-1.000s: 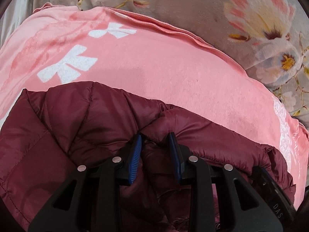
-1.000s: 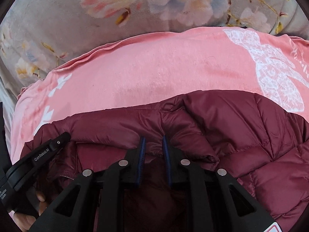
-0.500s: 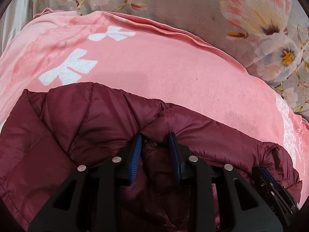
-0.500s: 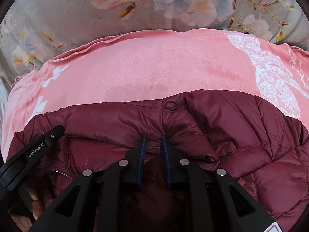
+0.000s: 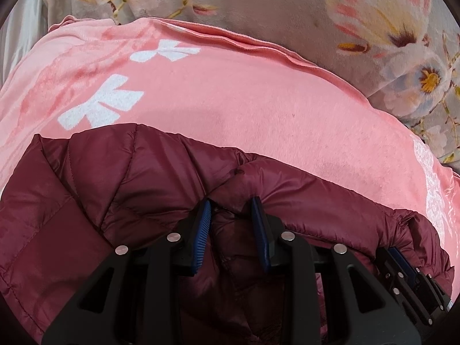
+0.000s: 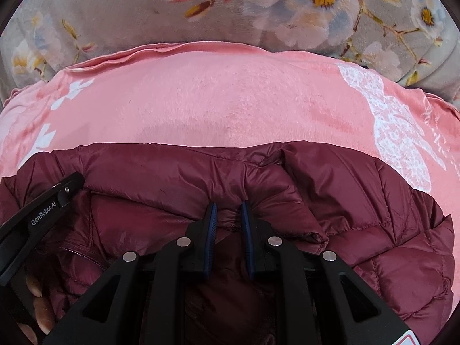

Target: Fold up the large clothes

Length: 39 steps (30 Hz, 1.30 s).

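On one pink blanket [image 5: 244, 109], one maroon jacket [image 5: 129, 178], two grippers clamping it.

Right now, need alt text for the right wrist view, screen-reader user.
The right gripper pinches a fold of a maroon puffer jacket, lying on a pink blanket with white prints. The left gripper enters at the left edge, also at the jacket. A floral grey cover lies beyond the blanket.

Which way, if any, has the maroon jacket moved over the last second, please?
No, not noticeably: in the left wrist view the far edge of the maroon jacket lies just below the white bow on the pink blanket, as before.
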Available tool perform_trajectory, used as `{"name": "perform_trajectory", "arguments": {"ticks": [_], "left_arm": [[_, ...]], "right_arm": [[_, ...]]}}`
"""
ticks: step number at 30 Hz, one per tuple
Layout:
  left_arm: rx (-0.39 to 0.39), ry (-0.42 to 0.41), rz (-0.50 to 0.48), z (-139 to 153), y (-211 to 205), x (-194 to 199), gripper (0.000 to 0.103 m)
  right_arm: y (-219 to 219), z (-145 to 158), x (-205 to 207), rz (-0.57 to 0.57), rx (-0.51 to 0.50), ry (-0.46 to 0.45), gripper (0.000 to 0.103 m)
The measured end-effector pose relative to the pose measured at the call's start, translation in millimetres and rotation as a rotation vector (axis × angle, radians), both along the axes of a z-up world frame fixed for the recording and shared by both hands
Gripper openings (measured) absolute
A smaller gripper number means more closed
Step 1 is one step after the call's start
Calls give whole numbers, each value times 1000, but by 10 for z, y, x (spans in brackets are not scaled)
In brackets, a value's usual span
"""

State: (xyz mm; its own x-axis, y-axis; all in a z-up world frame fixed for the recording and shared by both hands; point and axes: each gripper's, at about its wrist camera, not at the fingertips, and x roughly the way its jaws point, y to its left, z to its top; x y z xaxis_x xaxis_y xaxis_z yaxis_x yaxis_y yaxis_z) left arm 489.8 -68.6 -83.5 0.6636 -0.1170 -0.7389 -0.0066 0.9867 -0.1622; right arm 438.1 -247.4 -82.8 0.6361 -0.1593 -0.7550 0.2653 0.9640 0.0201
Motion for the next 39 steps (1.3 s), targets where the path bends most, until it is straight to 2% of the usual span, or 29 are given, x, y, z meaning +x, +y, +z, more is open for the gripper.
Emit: {"name": "perform_trajectory", "arguments": {"ticks": [6, 9, 11, 12, 13, 14, 15, 17, 21, 26, 28, 32, 37, 39], "left_arm": [[6, 0, -1, 0, -16, 10, 29], [-21, -4, 3, 11, 26, -2, 31], [-43, -4, 9, 64, 86, -108, 40], [-50, -8, 15, 113, 133, -218, 43], [-78, -27, 15, 191, 218, -394, 54], [-93, -39, 7, 261, 282, -542, 61], [-96, -48, -1, 322, 332, -678, 62], [-88, -55, -23, 436, 436, -970, 62], [-68, -58, -53, 630, 633, -1629, 62], [35, -93, -98, 783, 791, -2511, 62], [40, -71, -107, 791, 890, -2796, 62], [-7, -33, -95, 758, 1123, -3190, 62], [-18, -11, -78, 702, 1351, -3579, 62], [-16, 0, -74, 666, 1440, -3703, 68]], "right_arm": [[83, 5, 16, -4, -69, 15, 16], [16, 46, -50, -3, -22, -12, 18], [-41, 131, -206, -16, 23, -23, 21], [-30, 232, -408, -26, 23, -39, 28], [14, 304, -557, -20, 2, -50, 33], [63, 364, -687, -9, -24, -53, 33], [150, 462, -930, 2, -75, -59, 33], [262, 600, -1298, 18, -113, -71, 33], [401, 818, -1989, 51, -88, -89, 36], [585, 958, -2801, 60, -115, -111, 42], [644, 962, -3040, 60, -131, -110, 42], [763, 946, -3475, 58, -176, -111, 44], [760, 855, -3963, 53, -139, -112, 49], [670, 800, -4191, 42, -127, -121, 55]]}}
